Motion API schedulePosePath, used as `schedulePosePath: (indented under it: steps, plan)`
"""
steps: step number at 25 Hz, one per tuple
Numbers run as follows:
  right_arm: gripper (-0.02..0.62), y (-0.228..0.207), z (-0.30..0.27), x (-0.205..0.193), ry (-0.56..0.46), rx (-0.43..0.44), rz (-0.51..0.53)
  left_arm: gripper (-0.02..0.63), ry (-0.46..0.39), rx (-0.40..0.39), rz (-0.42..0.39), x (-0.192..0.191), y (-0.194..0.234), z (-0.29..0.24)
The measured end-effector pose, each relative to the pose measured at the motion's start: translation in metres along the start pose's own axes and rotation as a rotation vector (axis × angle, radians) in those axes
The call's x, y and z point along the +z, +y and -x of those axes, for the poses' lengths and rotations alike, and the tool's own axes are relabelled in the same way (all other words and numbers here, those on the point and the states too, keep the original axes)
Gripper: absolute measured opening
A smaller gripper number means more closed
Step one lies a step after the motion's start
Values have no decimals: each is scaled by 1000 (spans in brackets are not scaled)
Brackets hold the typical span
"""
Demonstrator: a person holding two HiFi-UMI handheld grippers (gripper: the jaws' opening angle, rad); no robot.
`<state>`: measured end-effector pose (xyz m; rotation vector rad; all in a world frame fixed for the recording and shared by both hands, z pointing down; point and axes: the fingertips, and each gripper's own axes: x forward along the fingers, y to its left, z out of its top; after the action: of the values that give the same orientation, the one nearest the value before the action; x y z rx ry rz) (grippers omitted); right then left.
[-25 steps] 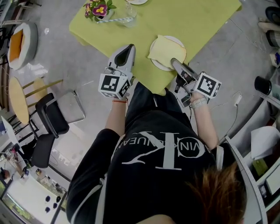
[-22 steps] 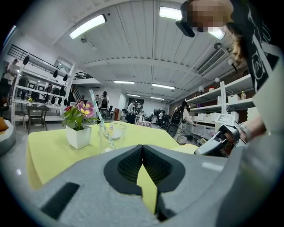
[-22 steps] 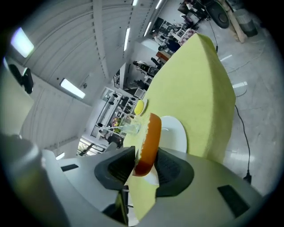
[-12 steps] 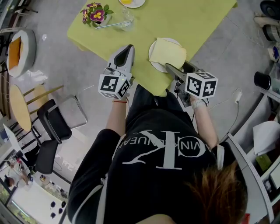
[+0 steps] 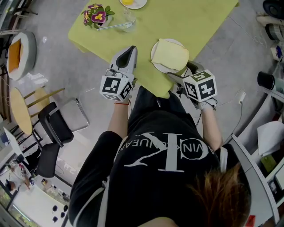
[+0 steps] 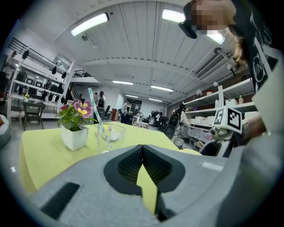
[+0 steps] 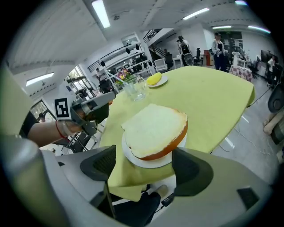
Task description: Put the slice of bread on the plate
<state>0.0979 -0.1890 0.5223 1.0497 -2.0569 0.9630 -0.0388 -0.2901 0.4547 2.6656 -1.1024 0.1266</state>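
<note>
Right tool (image 7: 144, 167) has just opened wide, bread slice (image 7: 153, 128) lying on plate (image 7: 148, 162) just ahead

A table (image 5: 199, 22) under a yellow-green cloth carries four things. Near the corner closest to the person sits a white plate (image 5: 158, 68), its rim just inside the cloth's edge. Toward the far side stand a small white pot of pansies (image 5: 98, 12) and, just beside it, a clear glass (image 5: 128, 17) (a pale straw goes with it). Past those, a small saucer (image 5: 133, 3) holds something yellow
</note>
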Motion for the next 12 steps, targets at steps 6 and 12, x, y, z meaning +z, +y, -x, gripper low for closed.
schedulePosePath:
  steps: [6,12]
  plan:
    - [402,-3,7,-9,43,-18,33,9,-3,-4,9,0,-2,3]
    - [396,-9,14,-7,-5,-22,-7,9,-7,-14,4,2,-4,1]
